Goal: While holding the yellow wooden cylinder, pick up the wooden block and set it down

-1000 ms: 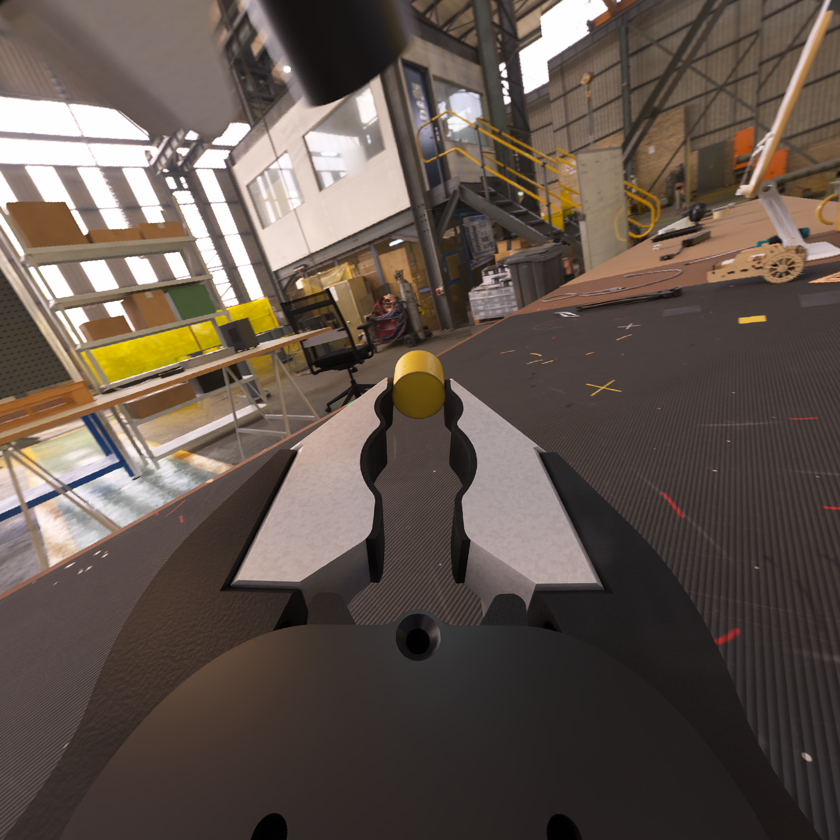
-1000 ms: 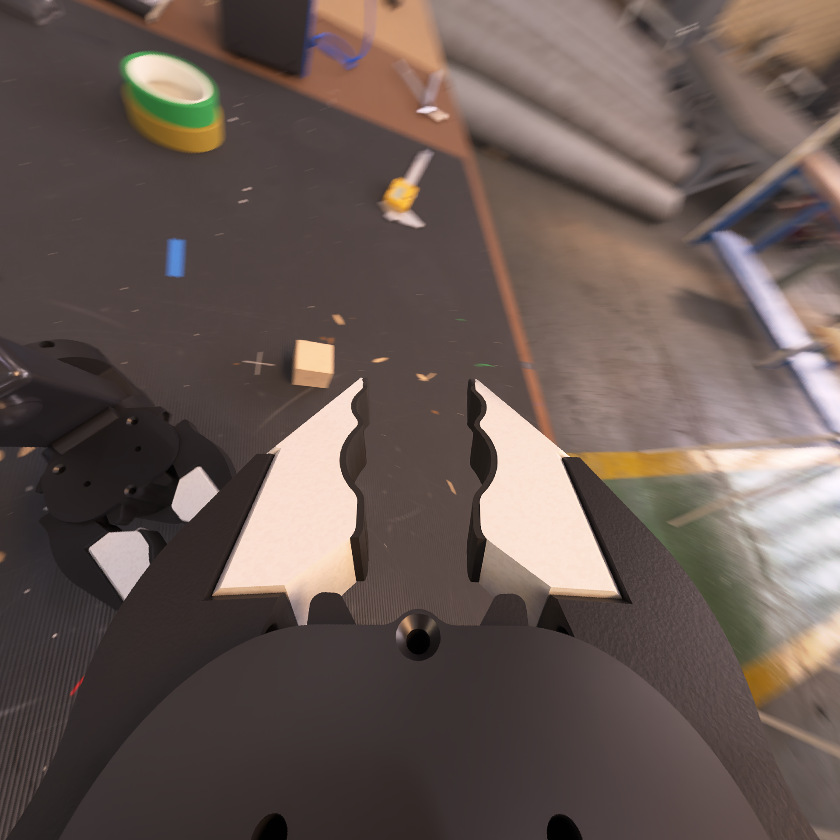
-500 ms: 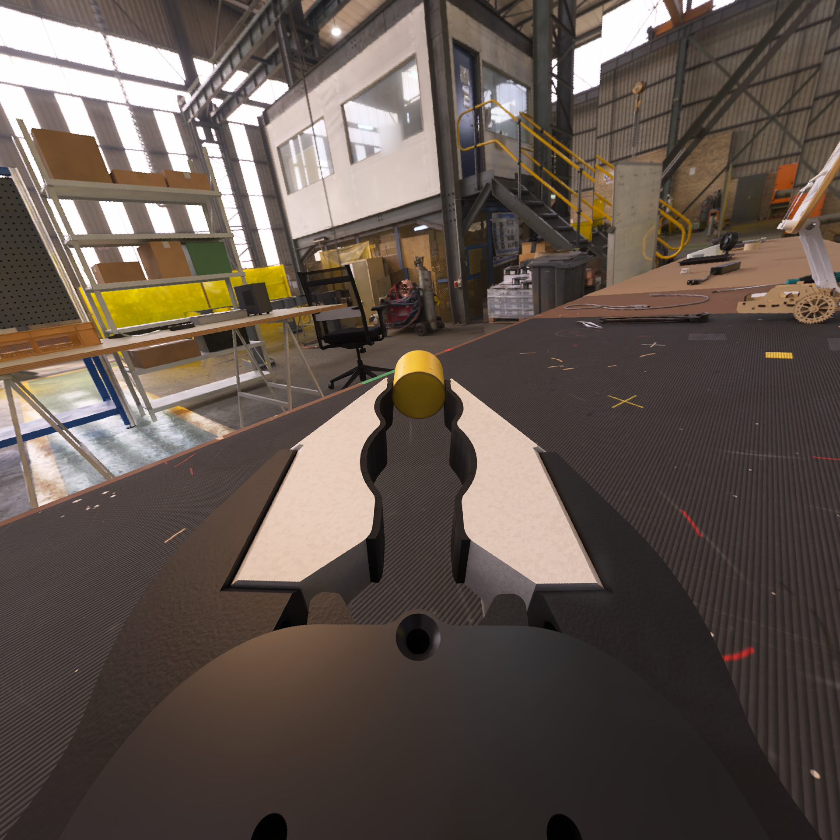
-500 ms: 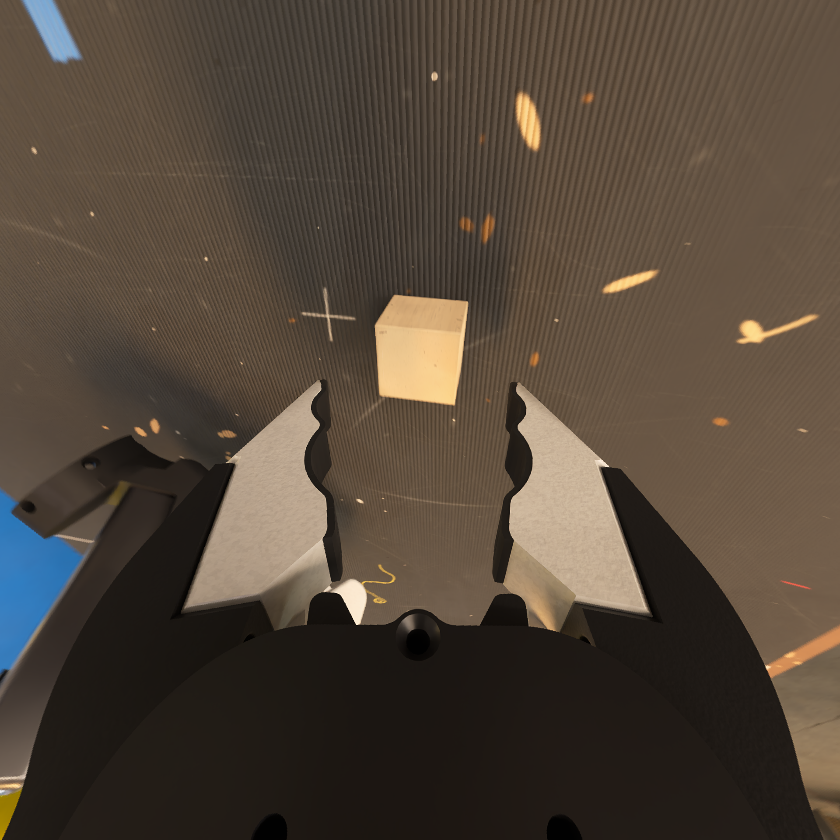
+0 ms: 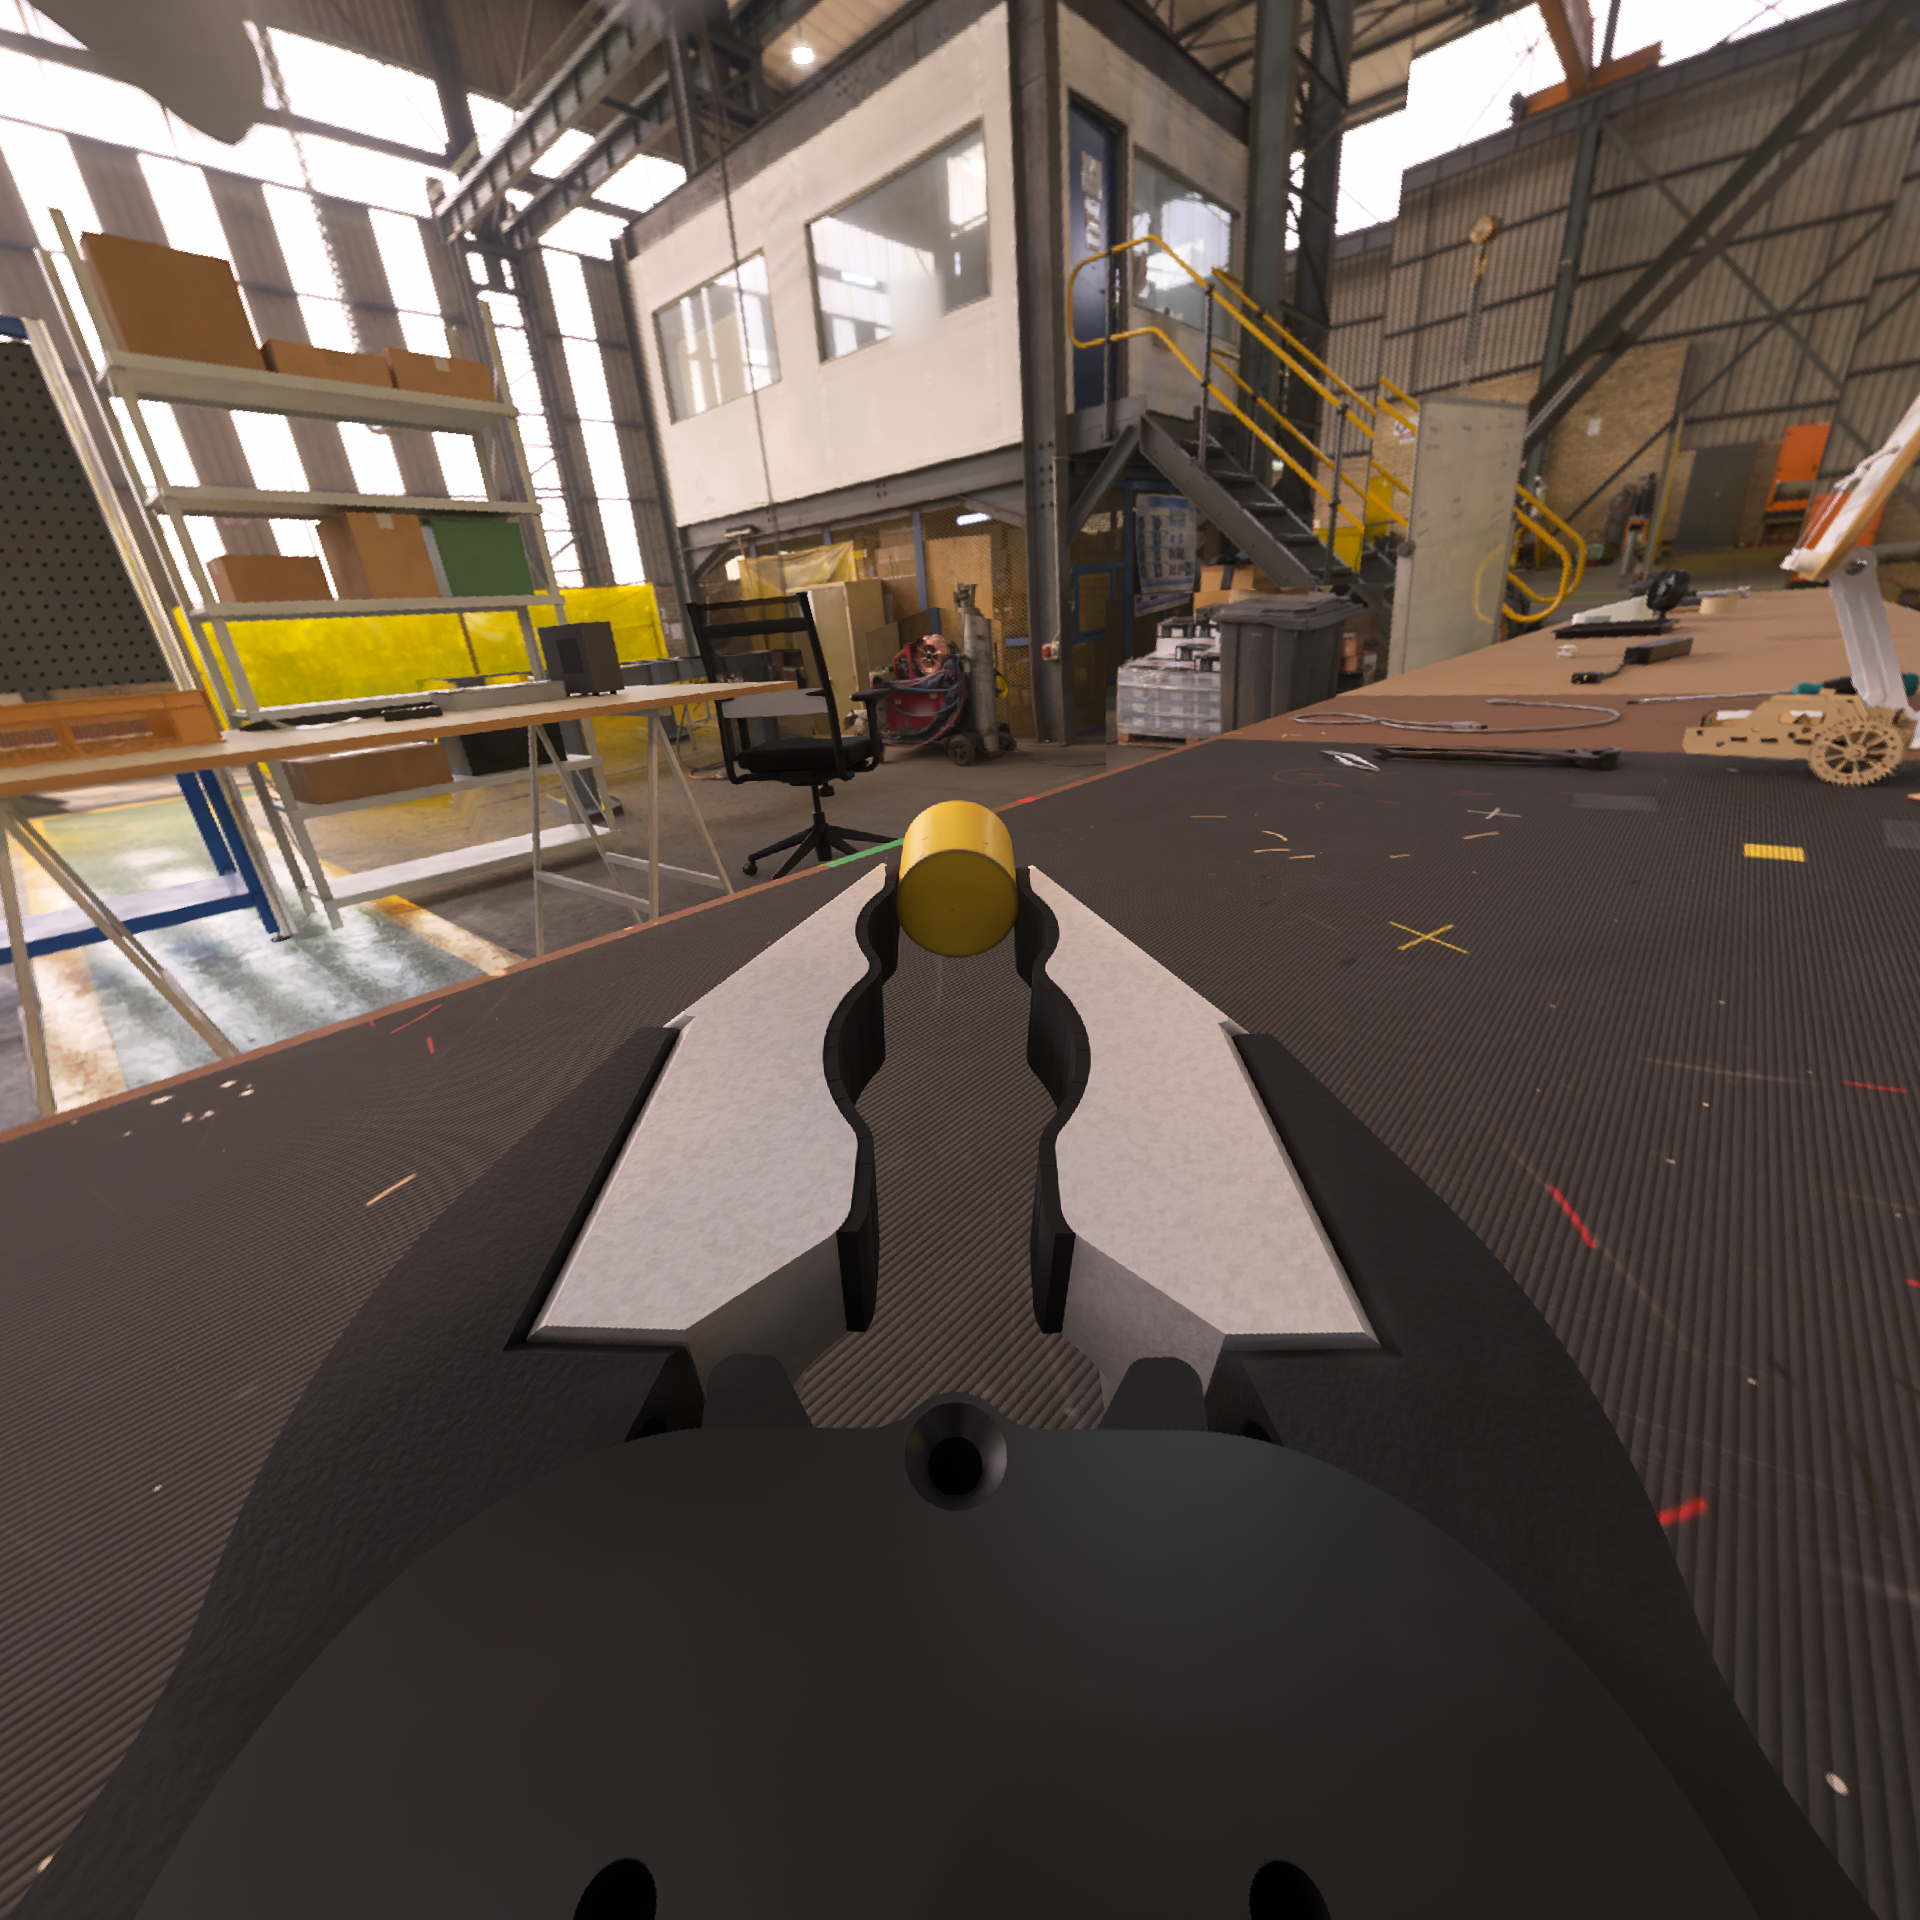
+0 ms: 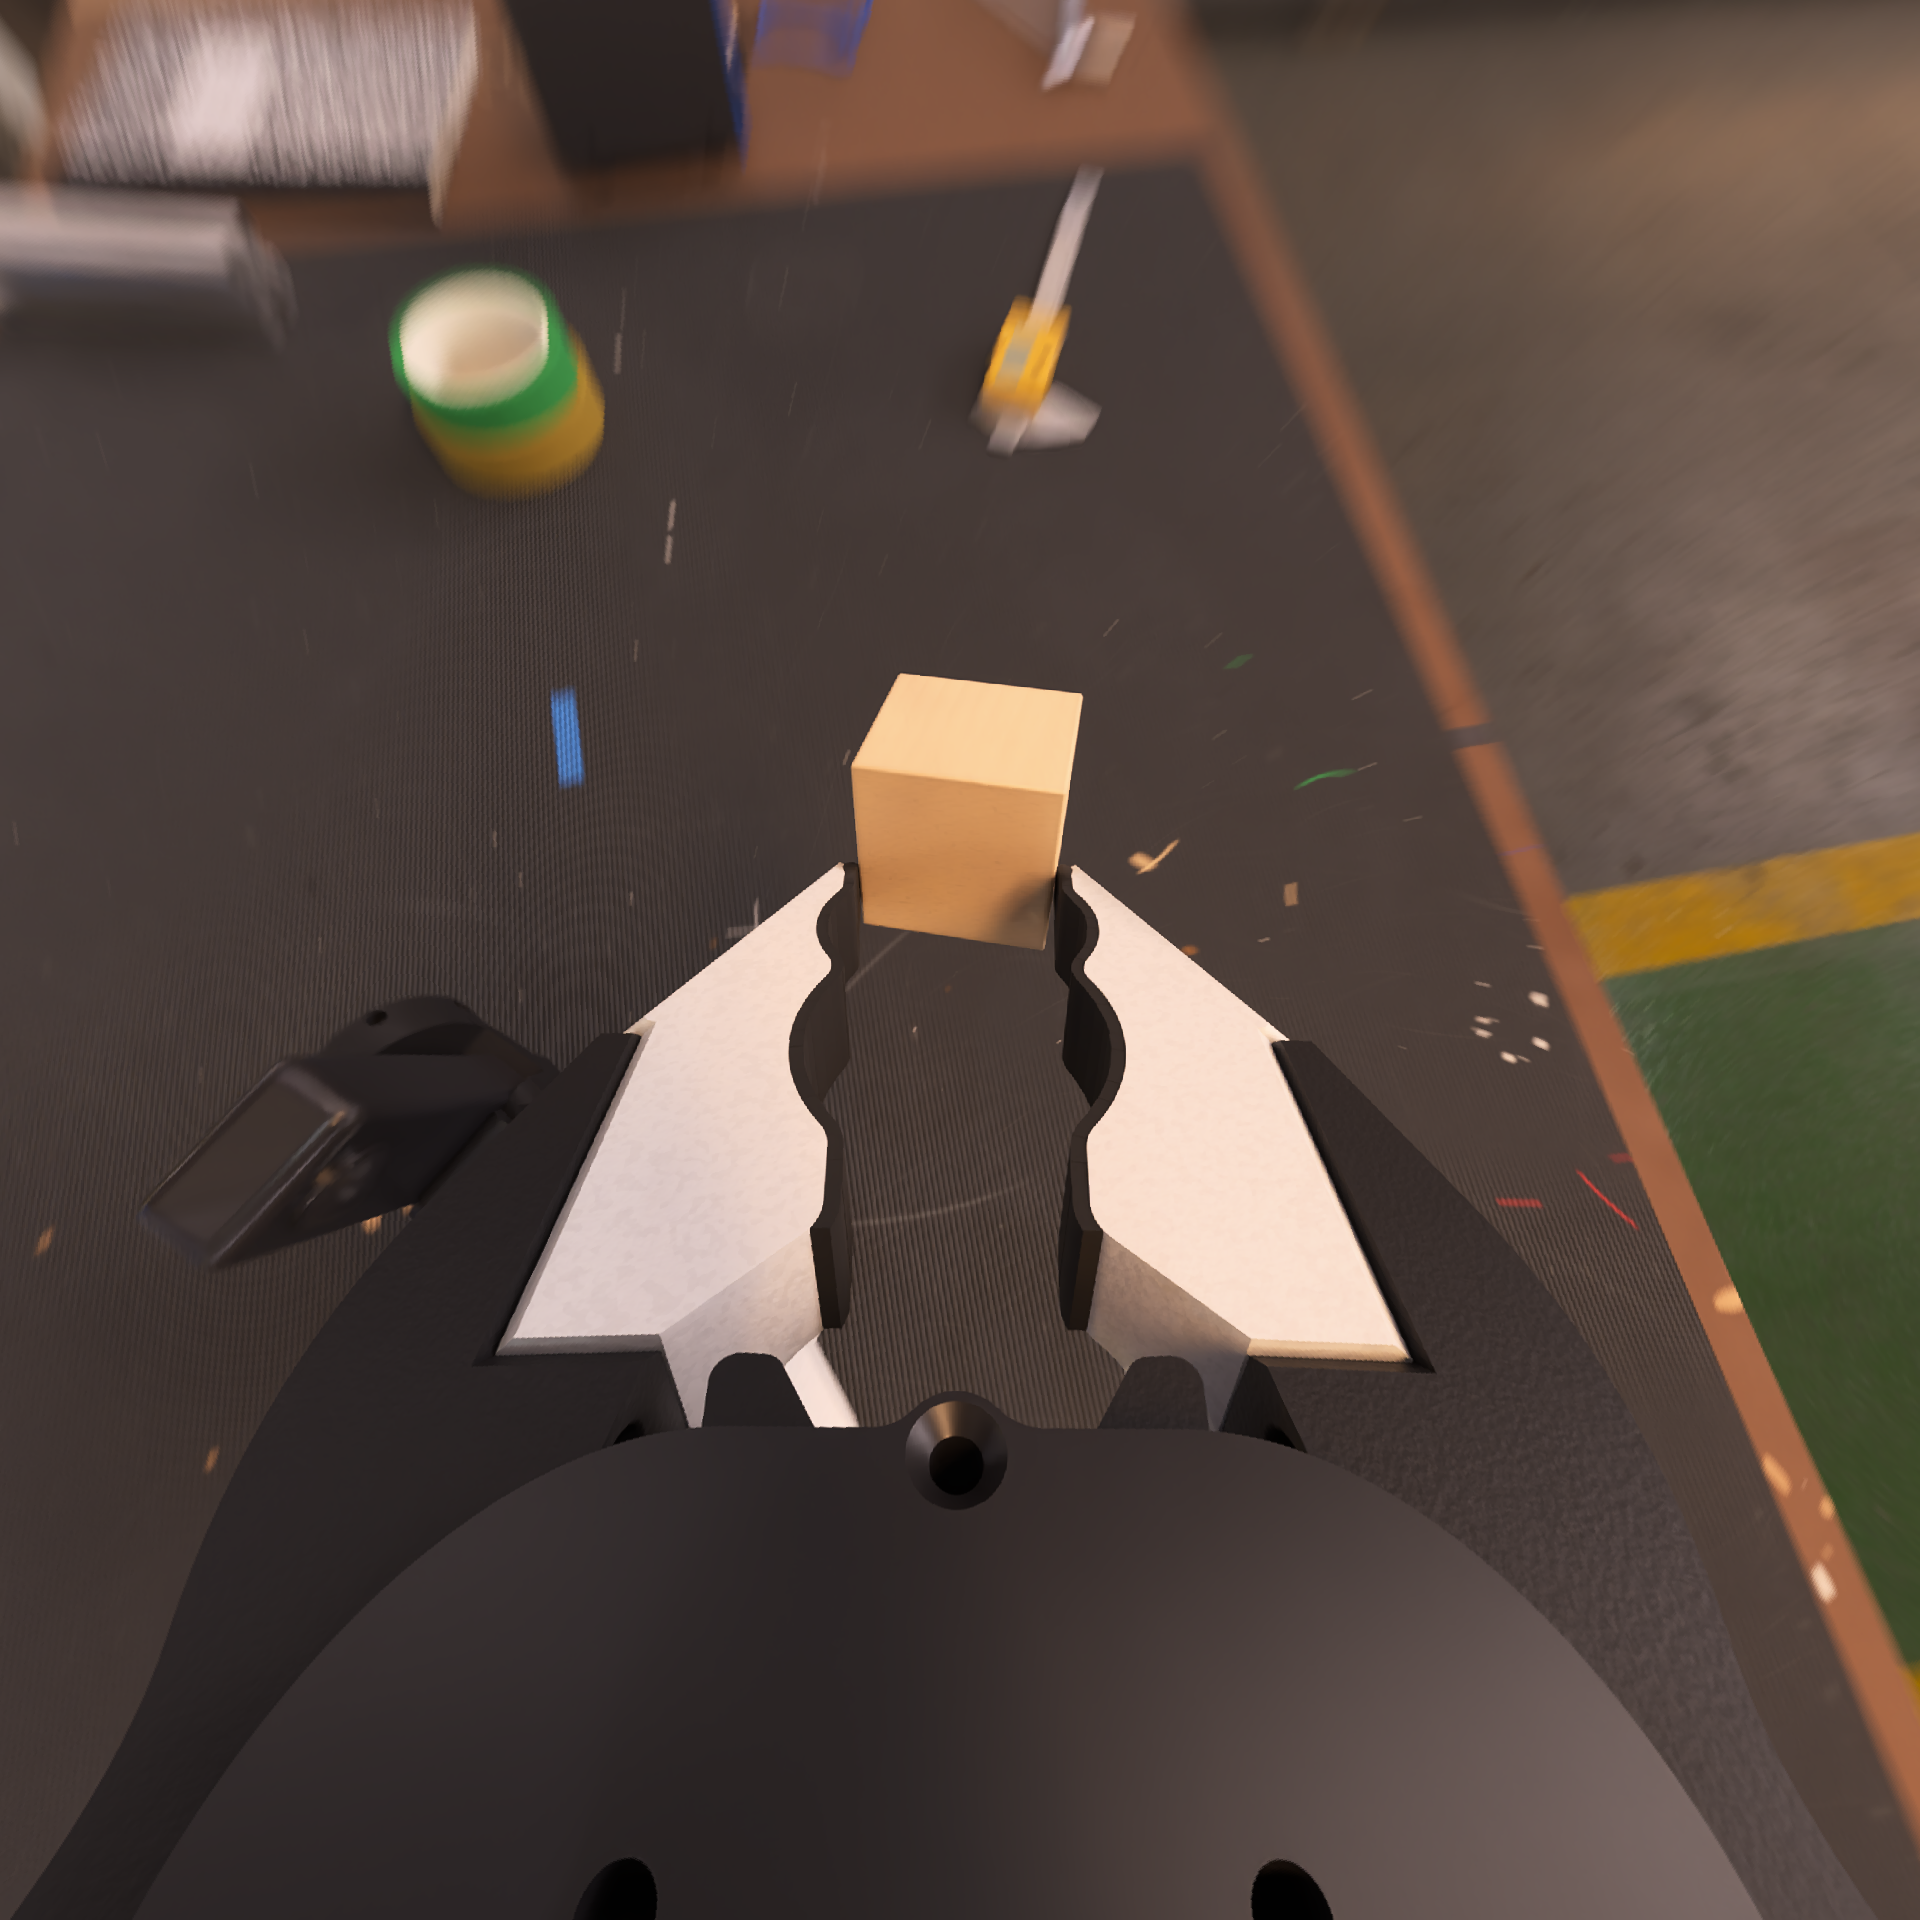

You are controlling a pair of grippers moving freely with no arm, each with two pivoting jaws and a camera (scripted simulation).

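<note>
My left gripper (image 5: pixel 956 902) is shut on the yellow wooden cylinder (image 5: pixel 956 878), held at the fingertips above the dark mat (image 5: pixel 1558 1091), its round end face toward the camera. My right gripper (image 6: pixel 956 904) is shut on the pale wooden block (image 6: pixel 964 805), gripped at the fingertips by its lower part and held above the mat (image 6: pixel 312 831). Part of the left gripper's black body (image 6: pixel 312 1132) shows at the lower left of the right wrist view.
Stacked green and yellow tape rolls (image 6: pixel 494 379) and a yellow-handled tool (image 6: pixel 1029 358) lie farther out on the mat. The table's brown edge (image 6: pixel 1455 675) runs along the right. A wooden toy vehicle (image 5: pixel 1808 727) stands at the far right. Shelving (image 5: pixel 312 520) stands beyond the table.
My right gripper was open above the block lying on the mat; it has closed on the block and tilted up with it. The left gripper keeps the cylinder and has levelled slightly.
</note>
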